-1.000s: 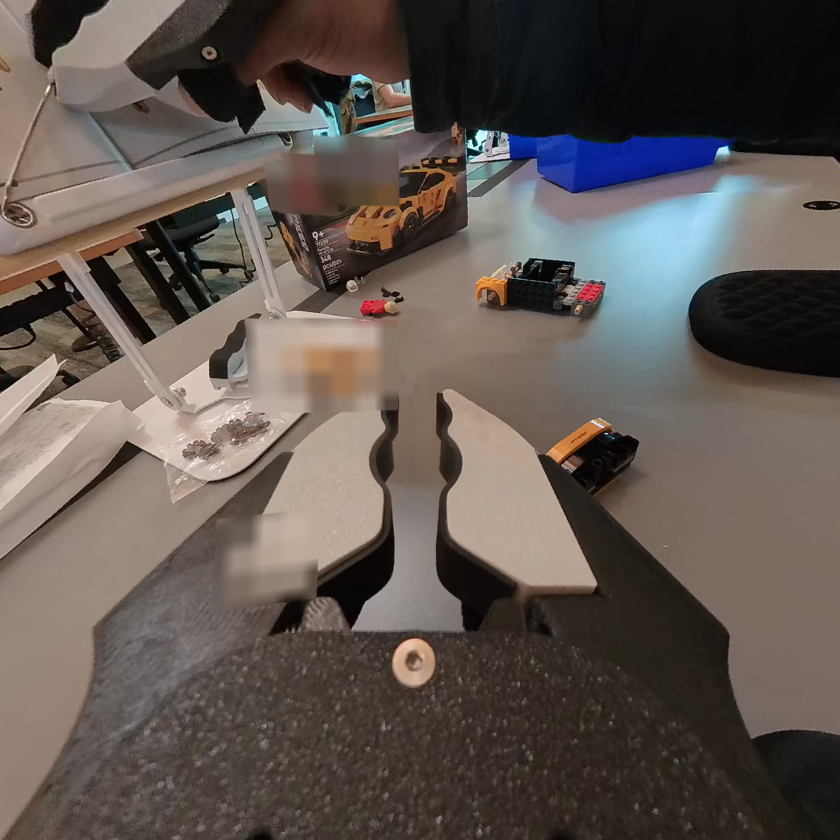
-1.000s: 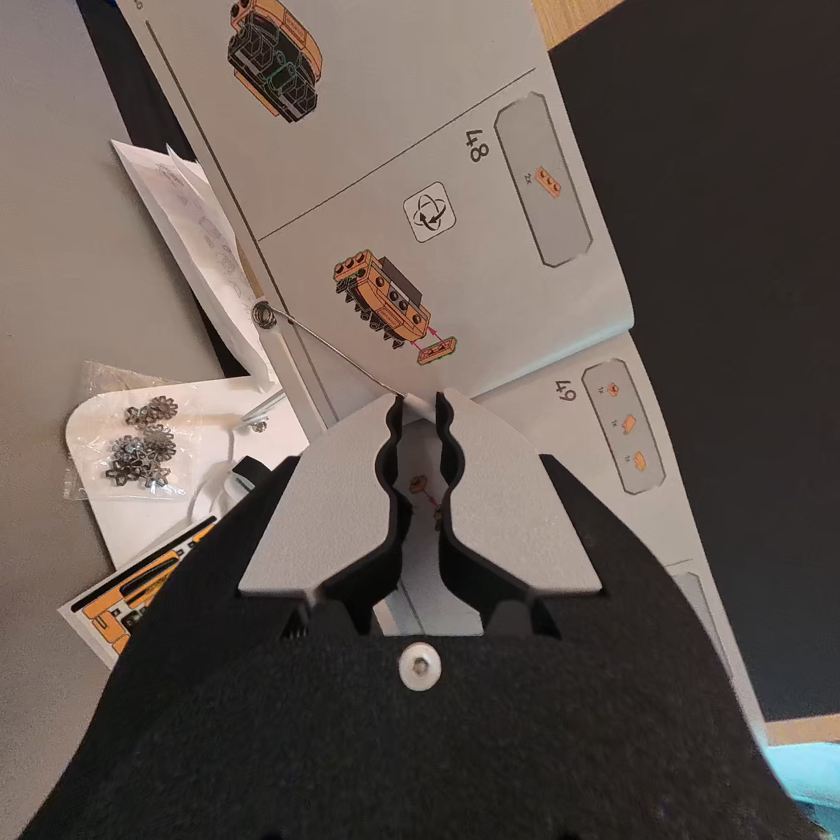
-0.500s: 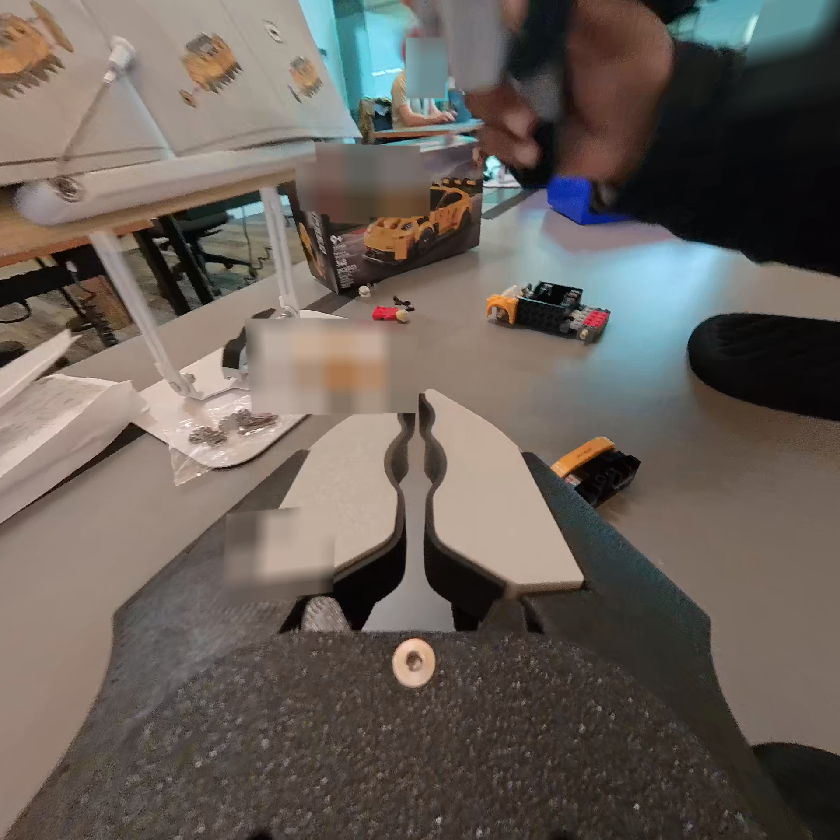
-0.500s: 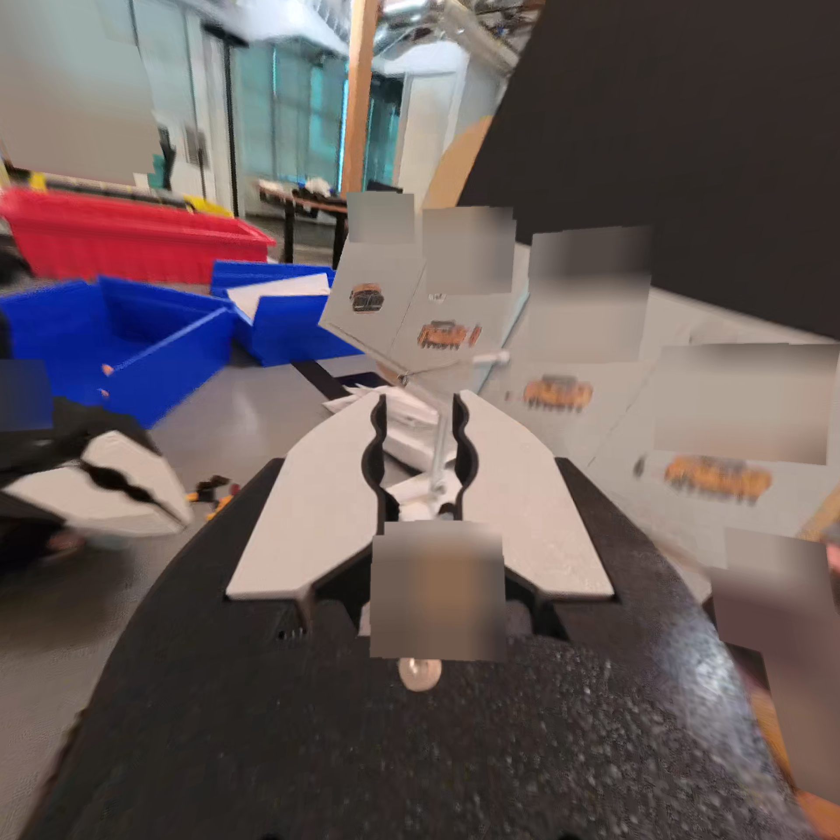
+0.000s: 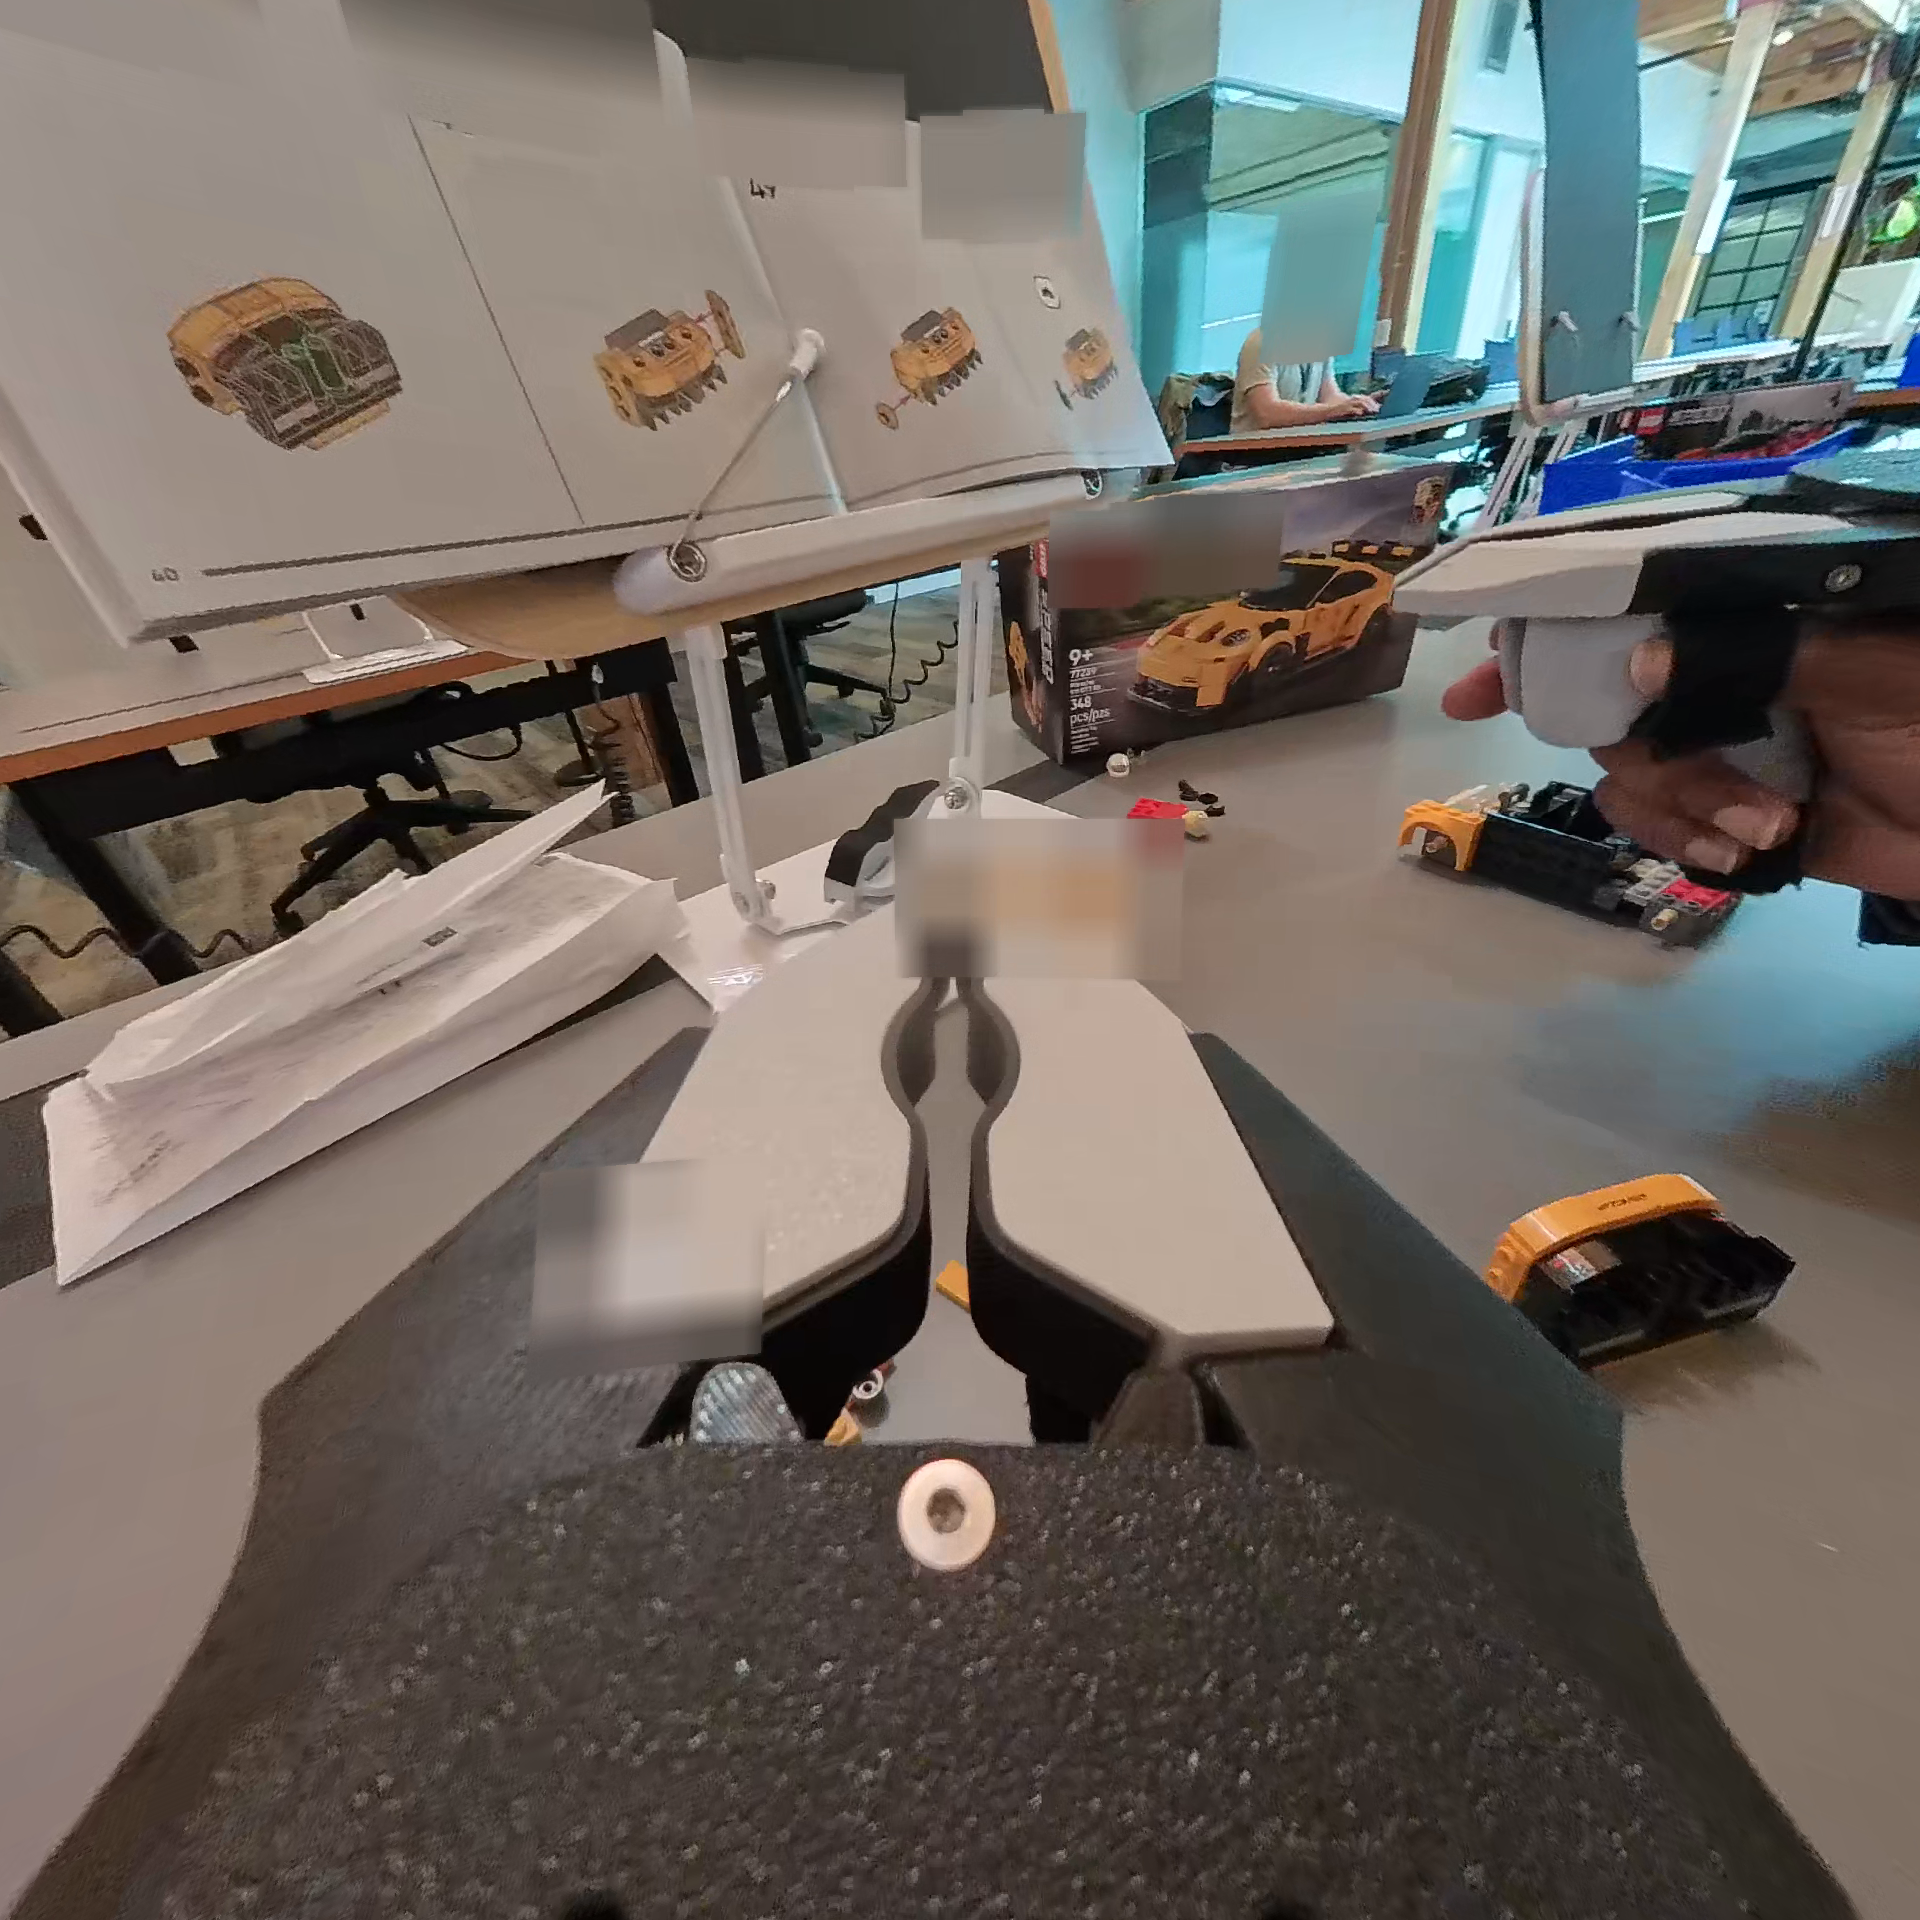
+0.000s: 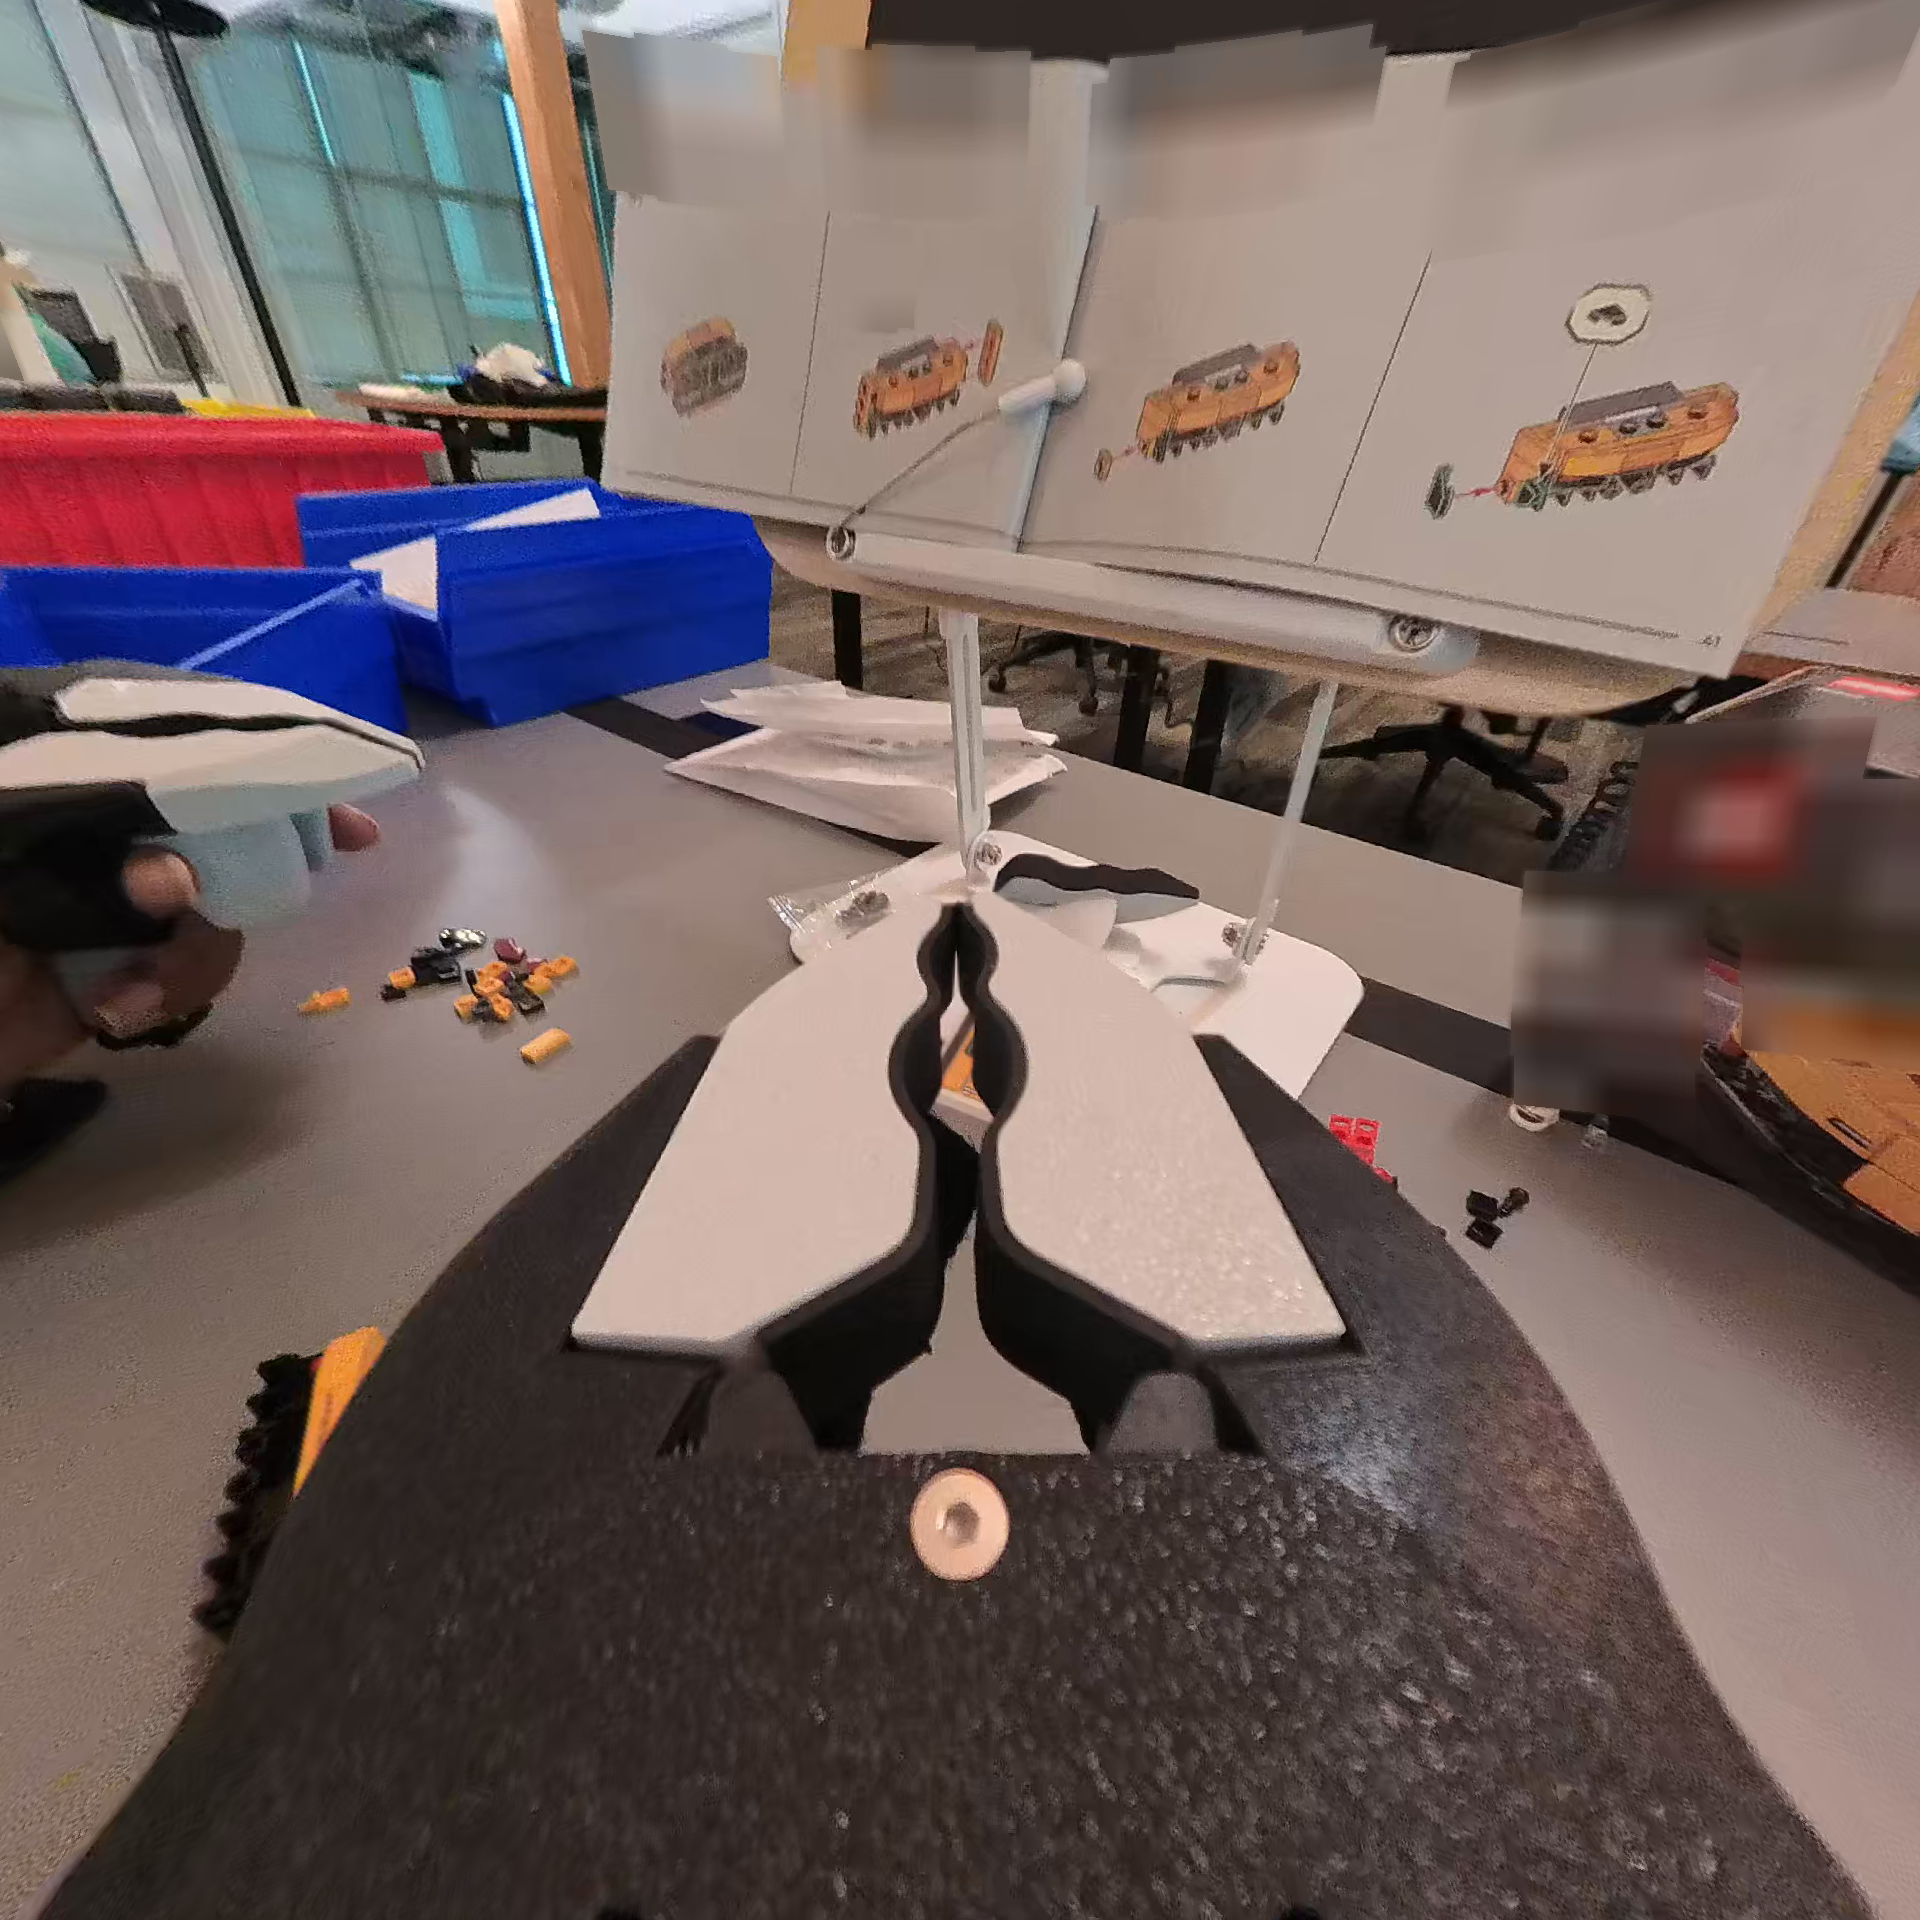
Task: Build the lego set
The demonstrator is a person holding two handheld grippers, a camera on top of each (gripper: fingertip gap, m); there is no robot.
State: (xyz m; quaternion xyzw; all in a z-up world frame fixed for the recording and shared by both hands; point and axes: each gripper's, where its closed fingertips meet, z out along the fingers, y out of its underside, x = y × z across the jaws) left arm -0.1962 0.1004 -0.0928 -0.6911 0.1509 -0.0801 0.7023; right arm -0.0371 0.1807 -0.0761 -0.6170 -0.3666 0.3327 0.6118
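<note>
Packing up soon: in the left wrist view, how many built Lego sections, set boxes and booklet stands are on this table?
Built Lego sections: 2 (chassis, orange-and-black section)
Lego box: 1
Booklet stand: 1
Total: 4

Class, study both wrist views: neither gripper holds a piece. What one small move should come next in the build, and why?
Probably bring the left gripper down toward the loose orange and black pieces on the table. Both it and the right gripper are shut and empty, the instruction booklet stands open on its stand, and that pile lies nearest the left gripper.
</note>
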